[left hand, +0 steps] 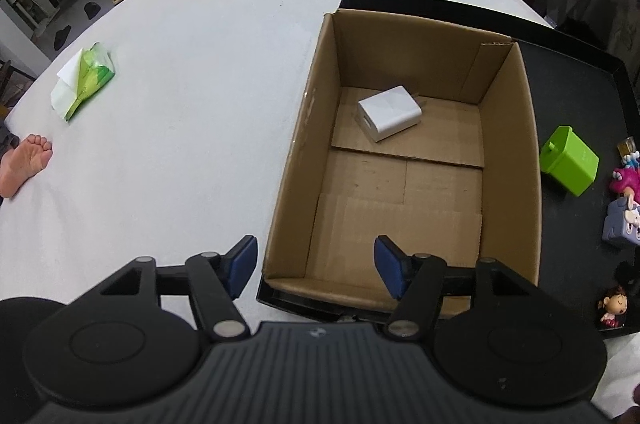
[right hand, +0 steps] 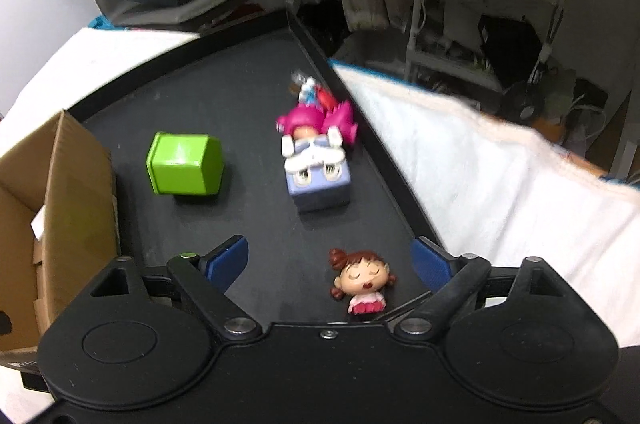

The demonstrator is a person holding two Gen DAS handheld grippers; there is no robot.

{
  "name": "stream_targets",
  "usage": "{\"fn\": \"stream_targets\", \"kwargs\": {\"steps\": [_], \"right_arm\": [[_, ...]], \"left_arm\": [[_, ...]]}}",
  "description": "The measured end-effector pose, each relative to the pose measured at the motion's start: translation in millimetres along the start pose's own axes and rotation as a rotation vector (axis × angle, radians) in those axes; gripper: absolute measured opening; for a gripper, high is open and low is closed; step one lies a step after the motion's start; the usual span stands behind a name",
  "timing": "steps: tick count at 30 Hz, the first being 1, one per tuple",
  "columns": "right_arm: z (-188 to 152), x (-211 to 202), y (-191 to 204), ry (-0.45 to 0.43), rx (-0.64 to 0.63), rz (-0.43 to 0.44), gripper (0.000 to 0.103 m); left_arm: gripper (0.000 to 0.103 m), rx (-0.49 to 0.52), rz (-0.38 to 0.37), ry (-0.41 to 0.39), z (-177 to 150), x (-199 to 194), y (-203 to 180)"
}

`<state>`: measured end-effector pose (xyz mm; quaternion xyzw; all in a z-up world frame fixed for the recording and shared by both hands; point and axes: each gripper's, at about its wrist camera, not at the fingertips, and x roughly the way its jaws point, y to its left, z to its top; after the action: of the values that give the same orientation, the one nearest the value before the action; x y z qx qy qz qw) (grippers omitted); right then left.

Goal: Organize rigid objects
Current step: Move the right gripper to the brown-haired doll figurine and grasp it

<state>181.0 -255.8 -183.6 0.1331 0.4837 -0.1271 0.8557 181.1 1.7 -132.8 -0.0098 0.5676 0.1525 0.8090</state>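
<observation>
Cardboard box [left hand: 404, 159] holds only a white charger [left hand: 389, 117]; right gripper [right hand: 334, 264], jaws spread and empty, must next close on the doll figurine [right hand: 362, 282].

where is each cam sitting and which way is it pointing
Left wrist: on the left gripper, open, looking down into the cardboard box holding a white charger; a bare foot shows on the white cover.
Right wrist: on the right gripper, open, looking along the black tray at a brown-haired figurine.
Both views share the box, tray and green cube.
</observation>
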Motion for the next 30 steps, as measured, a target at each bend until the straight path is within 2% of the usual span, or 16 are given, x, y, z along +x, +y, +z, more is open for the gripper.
{"fn": "stream_targets", "kwargs": {"steps": [2,5,8,13,14,15,18,22,23,26,29,30], "right_arm": [[0,7,-1,0.030,0.018,0.008,0.068],[-1,13,-3,0.045,0.040,-0.013,0.059],[-3,16,-5,0.061,0.057,0.016,0.034],[-4,4,1,0.012,0.051,0.042,0.030],[-3,0,4,-0.013,0.035,0.043,0.016],[-3,-3,7,-0.021,0.026,0.047,0.008],[-5,-2,10,-0.004,0.028,0.088,0.008],[-2,2,12,0.000,0.004,0.034,0.010],[-2,3,13,0.007,0.001,0.022,0.014],[-4,7,18,0.018,-0.022,0.010,0.059],[-5,19,26,0.033,-0.058,-0.032,0.061],[-5,20,28,0.029,-0.065,-0.048,0.059]], "left_arm": [[0.063,0.003,-0.012,0.005,0,0,-2],[0.063,0.001,-0.019,0.008,2,-2,-2],[0.064,0.000,-0.018,0.010,2,-2,-3],[0.064,0.016,-0.017,0.004,0,-1,-4],[0.065,0.017,-0.018,0.003,0,-1,-4],[0.065,0.018,-0.020,0.003,0,-1,-4],[0.065,0.018,-0.031,0.004,1,-1,-2],[0.065,0.019,-0.047,0.004,2,-1,0],[0.065,0.017,-0.051,0.003,2,-2,1],[0.065,0.018,-0.058,0.003,1,-1,2],[0.065,0.029,-0.064,0.004,1,-1,2],[0.065,0.029,-0.066,0.006,2,-1,2]]}}
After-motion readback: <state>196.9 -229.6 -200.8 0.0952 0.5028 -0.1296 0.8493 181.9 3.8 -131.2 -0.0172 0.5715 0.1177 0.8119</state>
